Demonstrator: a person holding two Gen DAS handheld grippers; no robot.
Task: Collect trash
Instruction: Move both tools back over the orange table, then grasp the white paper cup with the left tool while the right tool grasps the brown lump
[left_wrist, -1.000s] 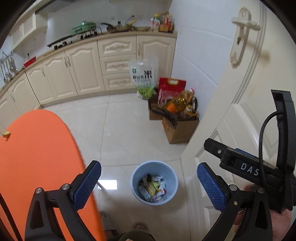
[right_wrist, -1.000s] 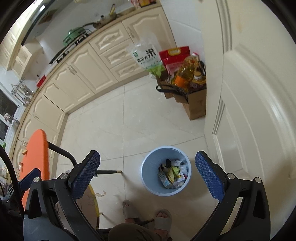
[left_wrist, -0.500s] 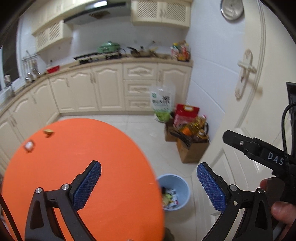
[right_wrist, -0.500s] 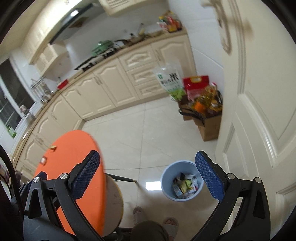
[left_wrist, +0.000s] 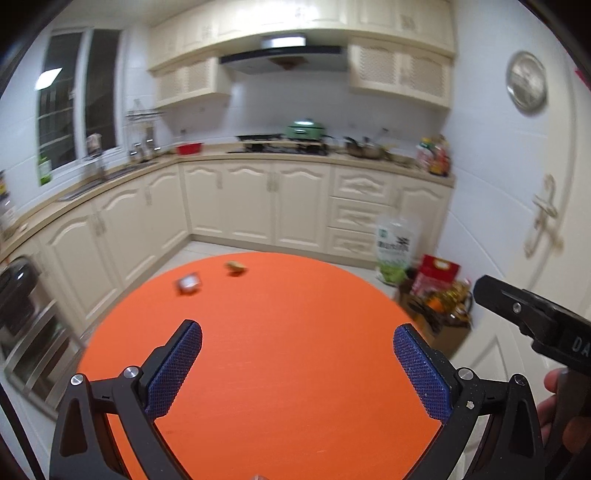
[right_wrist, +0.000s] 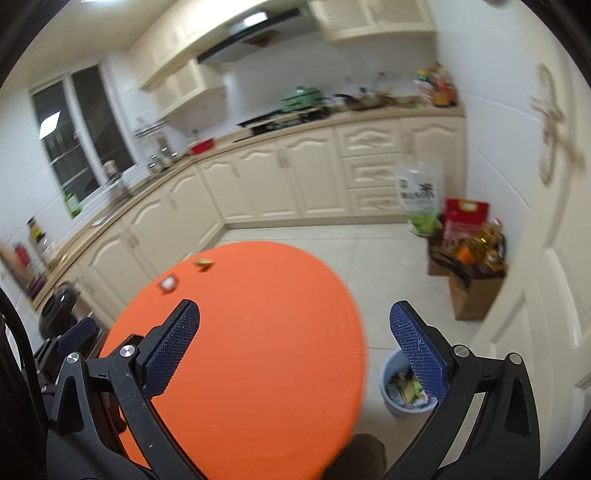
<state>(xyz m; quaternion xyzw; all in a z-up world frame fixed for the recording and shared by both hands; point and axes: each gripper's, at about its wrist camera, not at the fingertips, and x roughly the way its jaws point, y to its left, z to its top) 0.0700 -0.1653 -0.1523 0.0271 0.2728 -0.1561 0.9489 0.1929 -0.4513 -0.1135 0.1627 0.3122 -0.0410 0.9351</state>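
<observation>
Tabletop (left_wrist: 295, 369) scraps (left_wrist: 189, 284) beyond left gripper (left_wrist: 297, 363)

Two scraps (left_wrist: 190, 284) on orange table (left_wrist: 295, 350)

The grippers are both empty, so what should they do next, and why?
Probably reach the left gripper forward to the white scrap on the orange table. Both grippers are open and hold nothing, and it and a yellowish bit lie uncollected at the far edge.

Home kitchen: cream cabinets (left_wrist: 255, 206), stove (left_wrist: 280, 147), range hood (left_wrist: 284, 61).
</observation>
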